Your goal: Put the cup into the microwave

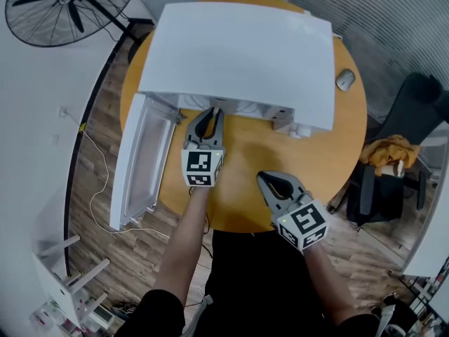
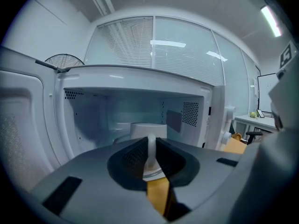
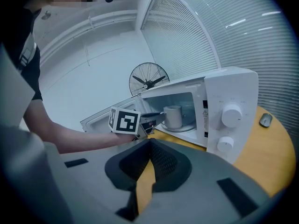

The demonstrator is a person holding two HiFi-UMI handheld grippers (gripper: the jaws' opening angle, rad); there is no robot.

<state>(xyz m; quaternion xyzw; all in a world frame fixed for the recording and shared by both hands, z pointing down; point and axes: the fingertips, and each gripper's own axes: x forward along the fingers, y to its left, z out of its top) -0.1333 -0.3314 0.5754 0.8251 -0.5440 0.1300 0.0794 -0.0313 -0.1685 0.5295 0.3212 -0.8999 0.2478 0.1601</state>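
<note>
My left tool (image 1: 212, 114) clamped on cup (image 3: 173, 116) handle, tips at microwave (image 1: 238, 55) mouth. Cup upright inside cavity, on turntable (image 3: 185, 128). Door (image 1: 140, 161) swung open on left. My right tool (image 1: 264, 180) closed, empty, above counter (image 1: 330, 153), apart from microwave.

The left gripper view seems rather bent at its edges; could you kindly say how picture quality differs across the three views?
Left gripper view: strong fisheye bending, dark corners, ceiling light glares, microwave inside dim and bluish. Right gripper view: same curvature, cup crisp, near foreground soft. Head view: evenly lit, straighter lines, soft shadows on the table.
</note>
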